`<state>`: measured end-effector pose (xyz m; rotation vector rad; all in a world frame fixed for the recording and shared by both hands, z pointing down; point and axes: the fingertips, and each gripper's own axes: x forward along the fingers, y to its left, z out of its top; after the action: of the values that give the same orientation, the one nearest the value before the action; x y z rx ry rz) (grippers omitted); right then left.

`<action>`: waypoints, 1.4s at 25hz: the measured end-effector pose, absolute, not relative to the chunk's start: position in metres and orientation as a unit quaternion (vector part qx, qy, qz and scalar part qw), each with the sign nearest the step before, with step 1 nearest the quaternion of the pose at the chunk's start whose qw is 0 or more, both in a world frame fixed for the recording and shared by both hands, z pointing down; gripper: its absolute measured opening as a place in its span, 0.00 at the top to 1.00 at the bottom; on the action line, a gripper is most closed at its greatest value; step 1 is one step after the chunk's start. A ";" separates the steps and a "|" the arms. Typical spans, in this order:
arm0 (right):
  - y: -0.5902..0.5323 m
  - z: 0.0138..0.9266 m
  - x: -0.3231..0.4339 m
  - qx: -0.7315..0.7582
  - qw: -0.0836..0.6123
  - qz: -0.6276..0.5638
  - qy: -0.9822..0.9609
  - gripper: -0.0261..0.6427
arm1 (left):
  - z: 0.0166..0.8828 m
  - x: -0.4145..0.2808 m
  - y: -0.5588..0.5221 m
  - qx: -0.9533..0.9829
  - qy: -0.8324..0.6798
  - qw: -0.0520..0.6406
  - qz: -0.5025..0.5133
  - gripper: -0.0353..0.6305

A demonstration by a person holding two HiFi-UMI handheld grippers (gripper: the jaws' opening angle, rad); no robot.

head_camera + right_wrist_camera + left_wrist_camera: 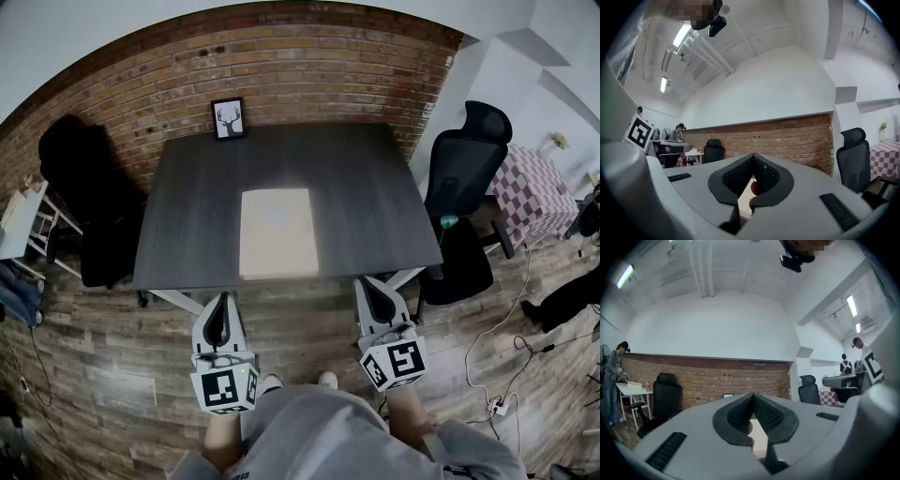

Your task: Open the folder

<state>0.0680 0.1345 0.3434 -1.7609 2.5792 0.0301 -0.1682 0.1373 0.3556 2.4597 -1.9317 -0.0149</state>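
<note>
A closed cream folder (277,233) lies flat on the dark grey table (187,216), near its front edge. My left gripper (219,302) hangs short of the table's front edge, left of the folder, with its jaws shut and nothing between them. My right gripper (371,287) is level with it on the right, also shut and empty. Through the left gripper view's (753,397) shut tips a strip of the folder (760,437) shows. The right gripper view's (753,157) tips also meet, with a pale sliver of the folder (744,200) below them.
A small framed deer picture (228,118) stands at the table's far edge against the brick wall. One black office chair (469,187) sits at the right of the table, another (80,197) at the left. Cables (511,356) run over the wooden floor at right.
</note>
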 end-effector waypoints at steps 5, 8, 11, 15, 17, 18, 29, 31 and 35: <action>0.133 0.343 0.070 -0.565 0.010 0.009 0.825 0.97 | 0.352 -0.166 0.136 0.787 -0.616 0.005 -0.004 0.94; 0.135 0.345 0.070 -0.563 0.011 0.011 0.827 0.97 | 0.354 -0.165 0.137 0.787 -0.617 0.004 -0.004 0.94; 0.135 0.344 0.070 -0.561 0.012 0.012 0.828 0.97 | 0.352 -0.163 0.137 0.787 -0.617 0.001 -0.003 0.94; 0.136 0.345 0.072 -0.560 0.011 0.012 0.828 0.97 | 0.352 -0.159 0.139 0.787 -0.617 0.001 0.000 0.94; 0.138 0.345 0.075 -0.560 0.010 0.010 0.828 0.97 | 0.352 -0.156 0.141 0.787 -0.617 0.001 0.001 0.94; 0.138 0.345 0.076 -0.560 0.010 0.010 0.829 0.97 | 0.351 -0.154 0.141 0.787 -0.617 0.001 0.002 0.94; 0.149 0.352 0.087 -0.534 -0.009 0.014 0.845 0.96 | 0.354 -0.124 0.149 0.785 -0.619 0.006 0.007 0.94; 0.151 0.354 0.094 -0.533 -0.007 0.010 0.846 0.96 | 0.355 -0.116 0.150 0.785 -0.619 0.009 0.008 0.94; 0.154 0.359 0.109 -0.531 -0.002 -0.001 0.847 0.96 | 0.357 -0.096 0.154 0.785 -0.619 0.013 0.009 0.94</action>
<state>0.1093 0.1542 0.3588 -1.6702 2.6662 -0.0045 -0.0959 0.1539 0.3573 2.4469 -1.9286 0.0292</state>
